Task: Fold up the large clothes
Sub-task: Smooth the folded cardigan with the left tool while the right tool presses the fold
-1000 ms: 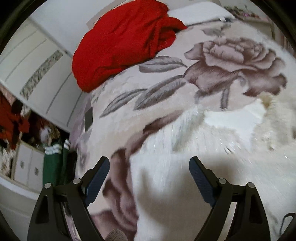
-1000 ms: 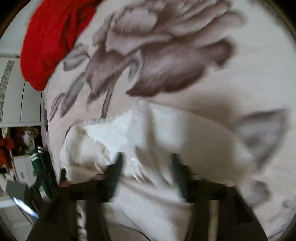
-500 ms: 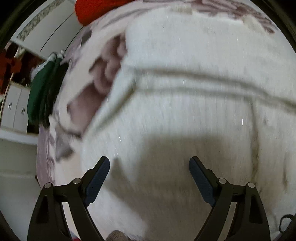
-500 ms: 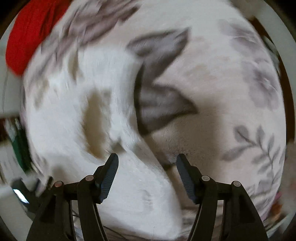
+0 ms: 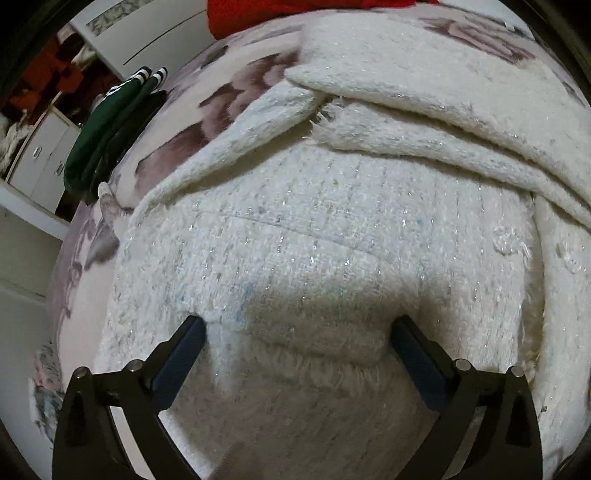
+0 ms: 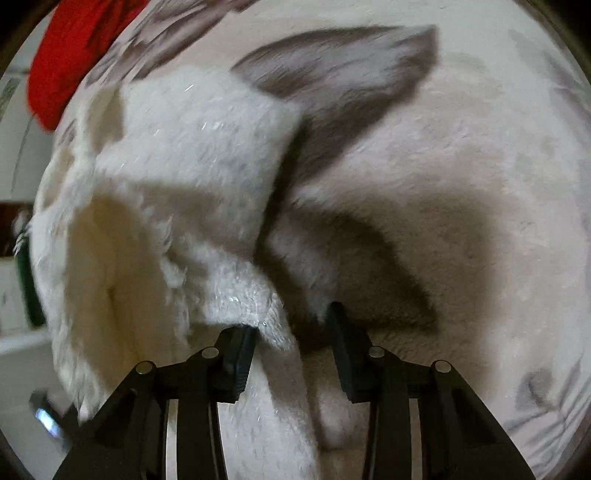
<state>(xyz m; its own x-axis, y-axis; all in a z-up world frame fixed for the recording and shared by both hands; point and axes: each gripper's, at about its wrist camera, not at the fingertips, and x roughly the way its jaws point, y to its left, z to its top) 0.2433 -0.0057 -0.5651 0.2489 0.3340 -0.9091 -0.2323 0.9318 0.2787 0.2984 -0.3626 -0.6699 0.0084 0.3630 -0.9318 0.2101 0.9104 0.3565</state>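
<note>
Surface: floral blanket (image 5: 236, 85) in pale cream with grey-mauve roses and leaves, covering a bed; in the right wrist view one large dark leaf of the print lies just right of the garment.
Background: white panelled wall (image 5: 147, 33) at far left, with white drawers (image 5: 44, 155) below it.
Task garment: white tweed jacket (image 5: 332, 236), fluffy, with glinting silver threads, spread on the blanket and filling most of the left wrist view; a sleeve (image 5: 443, 110) lies folded across its far part, and two pale buttons (image 5: 506, 240) show at its right.
Other clothes: red garment (image 5: 295, 14) heaped at the far edge of the blanket; dark green garment (image 5: 107, 125) with white stripes draped over the blanket's left edge.
Left gripper (image 5: 295, 328): pointing steeply down over the jacket's near part; jaws have just been opening and stand spread wide, the fabric bulging up between them, the blue pads at its surface with no squeeze evident.
Right gripper (image 6: 291, 332): pointing steeply down at the jacket's right edge (image 6: 273, 325); jaws have just been closing, and a fold of that edge lies between them, against the left pad, while the right pad stands clear, so nothing is clamped.
Image quality: right wrist view is motion-blurred.
</note>
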